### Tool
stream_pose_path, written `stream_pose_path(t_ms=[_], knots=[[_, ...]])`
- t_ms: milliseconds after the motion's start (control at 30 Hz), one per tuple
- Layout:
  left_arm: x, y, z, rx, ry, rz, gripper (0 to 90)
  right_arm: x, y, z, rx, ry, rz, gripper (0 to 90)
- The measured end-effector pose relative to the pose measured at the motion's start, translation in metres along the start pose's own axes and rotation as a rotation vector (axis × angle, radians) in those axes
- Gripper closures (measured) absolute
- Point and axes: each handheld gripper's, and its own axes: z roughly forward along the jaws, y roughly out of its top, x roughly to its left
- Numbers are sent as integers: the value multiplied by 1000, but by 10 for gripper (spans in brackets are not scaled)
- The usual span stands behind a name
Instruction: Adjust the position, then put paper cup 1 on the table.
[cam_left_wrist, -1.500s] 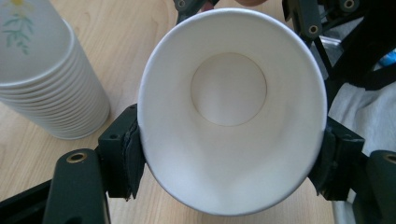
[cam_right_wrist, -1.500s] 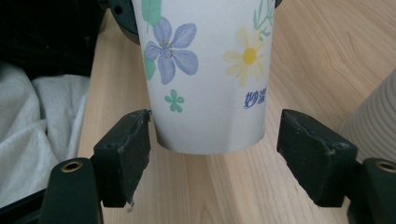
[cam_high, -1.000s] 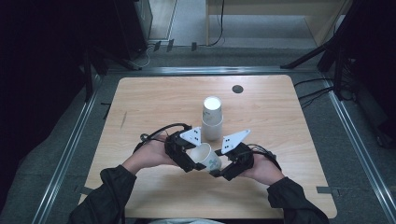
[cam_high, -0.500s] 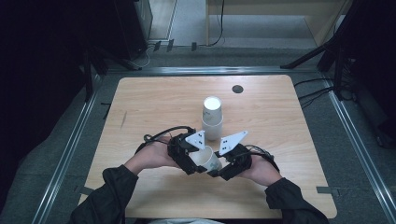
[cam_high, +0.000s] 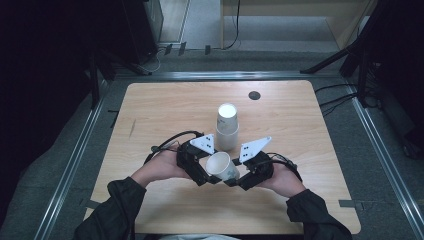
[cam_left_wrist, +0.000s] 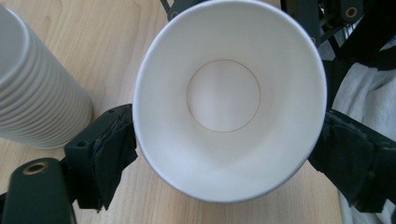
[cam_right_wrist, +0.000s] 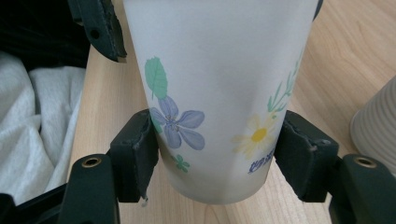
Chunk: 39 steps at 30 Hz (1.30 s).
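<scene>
A white paper cup printed with flowers lies tilted between my two grippers near the table's front edge. My right gripper is shut on the cup low on its wall, one pad on each side; it closed there within the last second. In the left gripper view the cup faces me mouth first. My left gripper has just been opening, and its jaws flank the rim without squeezing it. Seen from above, the left gripper and right gripper nearly meet.
A stack of white paper cups stands upside down just behind the grippers, also seen as a ribbed stack at the left. A small dark round disc sits near the far edge of the wooden table. Metal rails border the table.
Both hands stay almost where they were, close together around the cup. The cup's open mouth now shows a little more plainly between the grippers.
</scene>
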Motion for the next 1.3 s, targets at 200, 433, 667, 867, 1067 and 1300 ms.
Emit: stream_pose_path(t_ms=[200, 433, 667, 867, 1067, 1300], knots=[[3, -4, -9, -73, -3, -33, 108, -1, 2, -6, -30, -2, 1, 344], [2, -9, -14, -145, 4, -59, 108, -3, 4, -10, -61, 21, 15, 343], [0, -10, -14, -214, -3, -97, 108, -3, 7, -12, -90, 32, 14, 344], [-2, -11, -14, -259, 6, -108, 123, -4, 11, -9, -105, 56, 2, 343], [-5, -13, -14, -307, 12, -121, 129, -4, 14, -5, -112, 80, 3, 344], [-5, -18, -15, -323, 6, -132, 158, -4, 18, -1, -118, 112, 8, 343]])
